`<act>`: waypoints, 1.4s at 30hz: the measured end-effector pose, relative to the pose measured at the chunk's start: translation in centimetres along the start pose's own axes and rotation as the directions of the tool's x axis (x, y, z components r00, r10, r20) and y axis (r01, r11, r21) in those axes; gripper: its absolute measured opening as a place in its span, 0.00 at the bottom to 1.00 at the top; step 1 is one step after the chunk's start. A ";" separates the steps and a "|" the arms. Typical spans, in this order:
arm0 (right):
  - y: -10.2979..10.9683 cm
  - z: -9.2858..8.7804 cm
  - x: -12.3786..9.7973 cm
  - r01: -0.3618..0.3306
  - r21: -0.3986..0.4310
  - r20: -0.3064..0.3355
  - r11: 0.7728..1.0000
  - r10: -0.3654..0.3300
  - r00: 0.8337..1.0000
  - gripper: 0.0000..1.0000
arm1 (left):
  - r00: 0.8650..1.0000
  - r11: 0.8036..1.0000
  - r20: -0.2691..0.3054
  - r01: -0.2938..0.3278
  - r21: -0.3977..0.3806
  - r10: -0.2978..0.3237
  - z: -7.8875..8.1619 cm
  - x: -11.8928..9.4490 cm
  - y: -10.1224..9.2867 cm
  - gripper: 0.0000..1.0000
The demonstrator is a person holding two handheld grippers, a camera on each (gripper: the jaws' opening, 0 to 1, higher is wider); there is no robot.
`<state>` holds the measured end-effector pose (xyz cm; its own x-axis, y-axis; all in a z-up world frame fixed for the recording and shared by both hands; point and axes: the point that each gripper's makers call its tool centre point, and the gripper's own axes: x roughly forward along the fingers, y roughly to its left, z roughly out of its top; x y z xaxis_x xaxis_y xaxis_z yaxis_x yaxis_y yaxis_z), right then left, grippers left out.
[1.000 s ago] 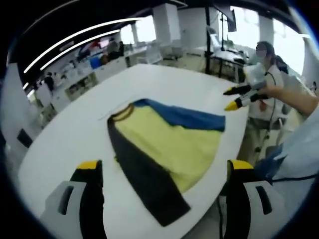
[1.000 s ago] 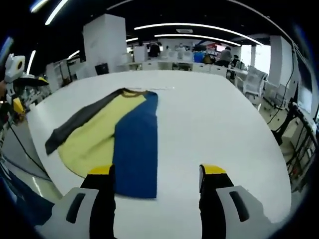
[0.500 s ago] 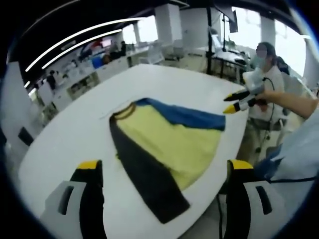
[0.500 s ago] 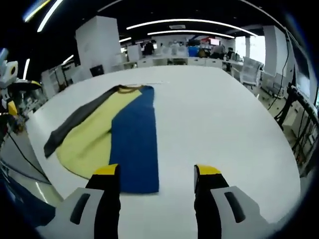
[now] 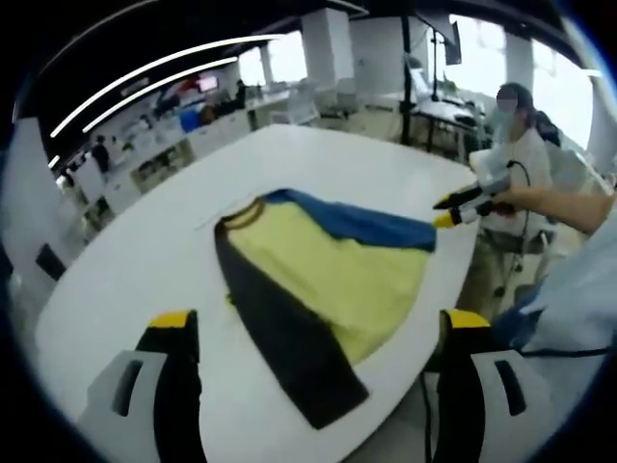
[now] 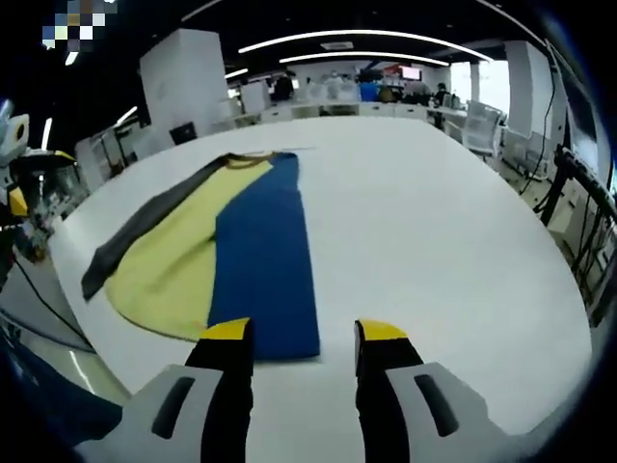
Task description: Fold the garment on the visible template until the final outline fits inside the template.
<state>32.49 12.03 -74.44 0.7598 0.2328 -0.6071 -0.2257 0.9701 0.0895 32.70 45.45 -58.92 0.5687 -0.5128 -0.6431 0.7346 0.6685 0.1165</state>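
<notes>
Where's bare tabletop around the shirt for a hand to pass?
In the right gripper view, the white table is bare beside the garment on its blue edge. In the left gripper view, bare beyond the dark sleeve. Tight at the near table edge, where the right gripper hovers.

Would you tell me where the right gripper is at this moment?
The right gripper hangs just above the blue sleeve's near end at the white table's edge; the left gripper view shows it arriving from the right.
</notes>
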 end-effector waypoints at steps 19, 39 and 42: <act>0.6 -1.7 0.5 0.034 0.017 -0.041 0.999 -0.034 0.999 0.23 | 1.000 1.000 0.019 -0.023 -0.016 0.023 -0.9 -1.9 1.4 1.00; 0.2 -2.2 0.5 0.122 0.027 -0.031 0.992 -0.121 0.992 0.12 | 0.999 1.000 0.036 0.024 -0.001 -0.024 -1.9 -2.6 1.8 1.00; -0.1 -2.2 0.5 0.129 0.042 -0.034 0.991 -0.127 0.991 0.10 | 0.999 1.000 0.042 0.024 0.001 -0.024 -2.0 -2.6 2.0 1.00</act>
<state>31.57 11.95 -76.44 0.7611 0.1049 -0.6401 -0.1002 0.9940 0.0438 31.94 49.14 -58.52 0.5659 -0.5506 -0.6136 0.7484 0.6553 0.1022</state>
